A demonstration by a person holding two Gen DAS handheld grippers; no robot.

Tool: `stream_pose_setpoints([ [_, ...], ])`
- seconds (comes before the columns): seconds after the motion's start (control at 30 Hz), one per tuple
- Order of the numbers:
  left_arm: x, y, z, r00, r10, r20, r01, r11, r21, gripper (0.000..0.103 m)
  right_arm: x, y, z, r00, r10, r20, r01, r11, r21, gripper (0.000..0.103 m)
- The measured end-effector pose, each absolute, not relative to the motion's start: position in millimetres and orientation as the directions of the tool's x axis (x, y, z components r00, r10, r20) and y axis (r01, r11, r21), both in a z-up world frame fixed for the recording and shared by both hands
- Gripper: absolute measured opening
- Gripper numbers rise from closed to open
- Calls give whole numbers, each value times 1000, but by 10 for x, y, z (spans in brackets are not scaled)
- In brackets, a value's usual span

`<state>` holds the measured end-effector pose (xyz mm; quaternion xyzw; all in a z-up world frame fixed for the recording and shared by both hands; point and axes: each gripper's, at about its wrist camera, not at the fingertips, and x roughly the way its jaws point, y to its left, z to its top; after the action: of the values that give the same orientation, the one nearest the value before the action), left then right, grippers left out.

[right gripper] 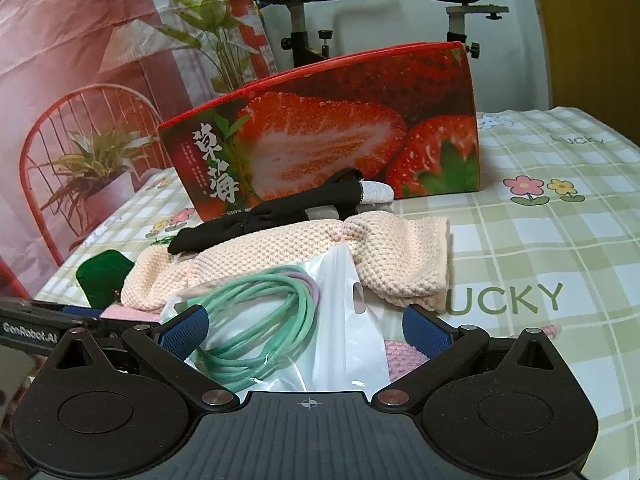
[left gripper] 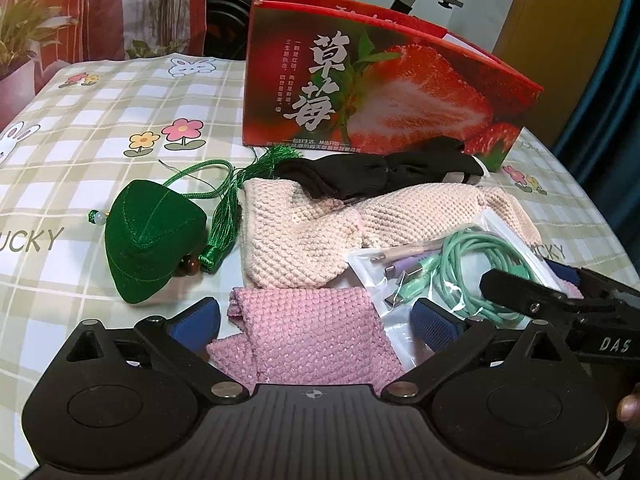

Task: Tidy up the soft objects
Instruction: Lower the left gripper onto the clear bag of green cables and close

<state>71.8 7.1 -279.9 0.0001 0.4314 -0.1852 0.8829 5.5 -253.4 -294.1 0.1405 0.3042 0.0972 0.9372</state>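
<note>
My left gripper (left gripper: 314, 322) is open, its blue pads either side of a pink knitted piece (left gripper: 312, 336). My right gripper (right gripper: 306, 326) is open around a clear bag of green cable (right gripper: 276, 312); the bag also shows in the left wrist view (left gripper: 452, 276). A cream knitted piece (left gripper: 304, 224) lies beyond, with a black glove (left gripper: 372, 174) on it. A green stuffed pouch with tassel (left gripper: 154, 240) lies to the left. The red strawberry box (left gripper: 376, 92) stands behind; it also shows in the right wrist view (right gripper: 328, 132).
Everything lies on a checked tablecloth (left gripper: 80, 152) with flowers and rabbits. An exercise bike (right gripper: 312, 12) and a printed backdrop stand behind the table. The right gripper's body (left gripper: 560, 300) shows at right in the left wrist view.
</note>
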Motion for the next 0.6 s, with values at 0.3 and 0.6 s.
stream_pose_setpoints([
  [0.3, 710, 63, -2807, 567, -321, -759, 329, 932, -148, 103, 59, -2532, -2941, 795, 270, -543, -96, 940, 327, 103],
  [0.6, 782, 72, -2783, 527, -329, -784, 339, 927, -160, 103, 64, -2525, -2941, 787, 271, -554, -100, 943, 318, 103],
])
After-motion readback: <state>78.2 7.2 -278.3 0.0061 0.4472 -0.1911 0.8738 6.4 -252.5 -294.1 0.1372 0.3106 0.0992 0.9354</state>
